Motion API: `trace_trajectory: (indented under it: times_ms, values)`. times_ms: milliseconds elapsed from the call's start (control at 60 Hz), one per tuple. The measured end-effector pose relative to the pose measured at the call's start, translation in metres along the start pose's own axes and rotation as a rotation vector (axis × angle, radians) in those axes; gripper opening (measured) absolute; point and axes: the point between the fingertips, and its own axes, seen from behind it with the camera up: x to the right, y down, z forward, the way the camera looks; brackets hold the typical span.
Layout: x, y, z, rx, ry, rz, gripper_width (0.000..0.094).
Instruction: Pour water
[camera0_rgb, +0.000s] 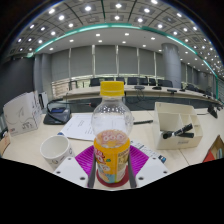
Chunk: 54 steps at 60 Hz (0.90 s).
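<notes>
Item: capped bottle (112, 130), upright, gripped between claw (112, 165) pads above counter (30, 150), paper cup (55, 151) just left; hazard: cap unremoved, tilting risks slip or missed cup.

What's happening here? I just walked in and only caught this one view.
A person's handheld tool is closed on a clear plastic bottle with a yellow cap and an orange label, both fingers pressing its lower part. The bottle stands upright, cap still on. A white paper cup sits on the table just beside the fingers, apart from the bottle, so no water has been poured yet. A white box with dark items lies beyond, on the other side.
</notes>
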Motion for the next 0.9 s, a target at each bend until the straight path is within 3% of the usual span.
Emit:
trace_trajectory:
  times_ms: [83,167,217,417,617,900]
  values:
    - [-0.001,0.006,-0.004,-0.021,0.001,-0.008,0.0560]
    - [0.003,0.017,-0.009,-0.076,0.017,0.003,0.0870]
    - [0.006,0.018,-0.018,-0.094,0.046,0.003,0.0827]
    - [-0.007,0.008,-0.084,-0.168,0.109,-0.003,0.0857]
    - [-0.069,-0.008,-0.201,-0.255,0.151,-0.041,0.0860]
    - [-0.175,-0.022,-0.355,-0.212,0.143,-0.076,0.0857]
